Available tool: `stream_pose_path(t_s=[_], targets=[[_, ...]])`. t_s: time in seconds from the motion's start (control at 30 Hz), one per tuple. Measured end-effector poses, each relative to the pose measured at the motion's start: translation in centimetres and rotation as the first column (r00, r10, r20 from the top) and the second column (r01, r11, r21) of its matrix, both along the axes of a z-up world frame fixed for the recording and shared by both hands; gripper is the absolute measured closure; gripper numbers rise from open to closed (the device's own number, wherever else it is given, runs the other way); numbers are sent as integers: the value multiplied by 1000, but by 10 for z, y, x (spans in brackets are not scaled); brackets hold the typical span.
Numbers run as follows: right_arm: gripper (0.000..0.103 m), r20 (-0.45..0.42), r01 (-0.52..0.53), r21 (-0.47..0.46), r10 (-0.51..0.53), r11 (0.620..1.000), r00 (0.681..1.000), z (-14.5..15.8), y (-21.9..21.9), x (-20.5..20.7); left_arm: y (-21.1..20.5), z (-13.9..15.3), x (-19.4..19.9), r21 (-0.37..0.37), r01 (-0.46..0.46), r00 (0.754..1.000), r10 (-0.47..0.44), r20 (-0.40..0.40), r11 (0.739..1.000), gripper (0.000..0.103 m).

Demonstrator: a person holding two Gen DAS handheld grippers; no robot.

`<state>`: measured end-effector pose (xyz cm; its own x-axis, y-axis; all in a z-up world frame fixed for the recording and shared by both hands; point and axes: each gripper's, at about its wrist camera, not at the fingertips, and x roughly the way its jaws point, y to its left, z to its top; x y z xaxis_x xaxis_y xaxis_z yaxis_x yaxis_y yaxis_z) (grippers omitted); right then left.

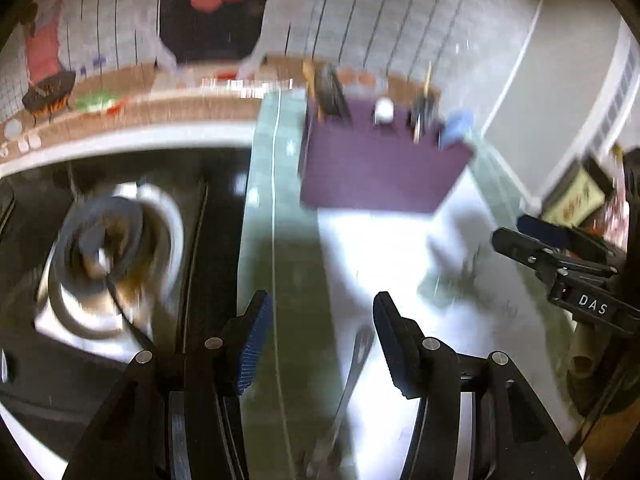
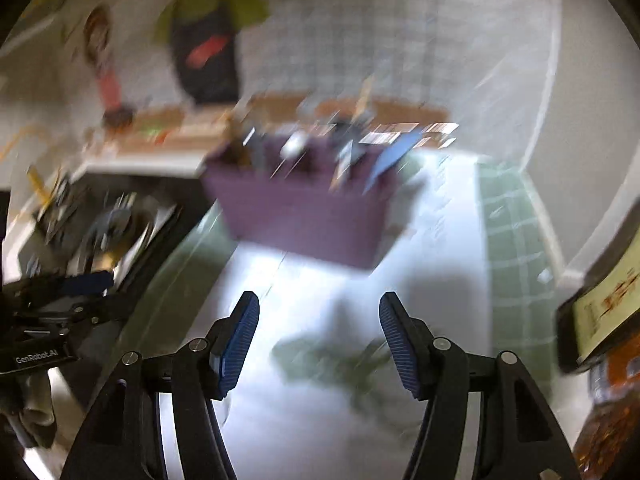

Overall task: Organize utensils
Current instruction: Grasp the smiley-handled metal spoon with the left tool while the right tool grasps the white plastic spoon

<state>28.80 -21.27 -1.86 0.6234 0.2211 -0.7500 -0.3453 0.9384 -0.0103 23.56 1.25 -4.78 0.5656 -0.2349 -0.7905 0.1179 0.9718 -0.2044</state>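
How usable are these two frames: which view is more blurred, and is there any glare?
Right wrist view: heavy motion smear, the purple utensil caddy streaked, only the tongs crisp. Left wrist view: milder blur, caddy outline readable, metal utensil soft. Both views: bright glare on the white countertop, fisheye bending at the edges.

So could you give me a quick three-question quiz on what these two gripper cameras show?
1. True or false: the left gripper grips the metal utensil lying on the counter.
2. What colour is the rectangular plastic utensil bin? A green, B purple, C red.
3. Fill in: the right gripper holds ____.

Key: 1 false, its jaws stand apart, the utensil lies loose below; 2 B; 3 nothing.
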Motion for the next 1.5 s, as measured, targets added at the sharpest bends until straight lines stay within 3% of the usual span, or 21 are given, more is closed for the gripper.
stream_pose_path(t_s=[0.13,0.27,0.4,0.57,0.6,1.03,1.3,1.4,1.5], targets=[[43,-97,-67,-25,65,997,993,-37,24,-15,0,-23,-22,13,17,997,-16,-73,1000,49],[47,-172,-109,3,108,994,979,-59,40,-21,6,-24,-37,31,3,997,0,-82,1000,49],[53,-188,-168,-16,162,986,969,-71,60,-32,10,-20,-44,66,-4,996,9,-84,998,49],[72,-203,-213,-71,195,974,960,-83,70,-41,14,-21,-46,74,-5,995,12,-95,997,49],[72,-197,-215,-85,196,973,961,-83,69,-43,13,-21,-46,72,0,995,7,-97,997,49],[75,-199,5,-109,-27,994,980,-72,-26,-30,-9,-32,-47,87,80,989,-68,-134,993,44],[75,-211,6,-94,-26,996,977,-72,-38,-42,-20,-48,-61,189,94,989,-71,-126,978,44],[75,-217,5,-78,-22,997,976,-73,-39,-42,-26,-50,-58,194,90,990,-67,-125,977,44],[75,-220,0,-50,-11,999,975,-69,-43,-41,-34,-53,-55,172,100,988,-78,-134,980,62]])
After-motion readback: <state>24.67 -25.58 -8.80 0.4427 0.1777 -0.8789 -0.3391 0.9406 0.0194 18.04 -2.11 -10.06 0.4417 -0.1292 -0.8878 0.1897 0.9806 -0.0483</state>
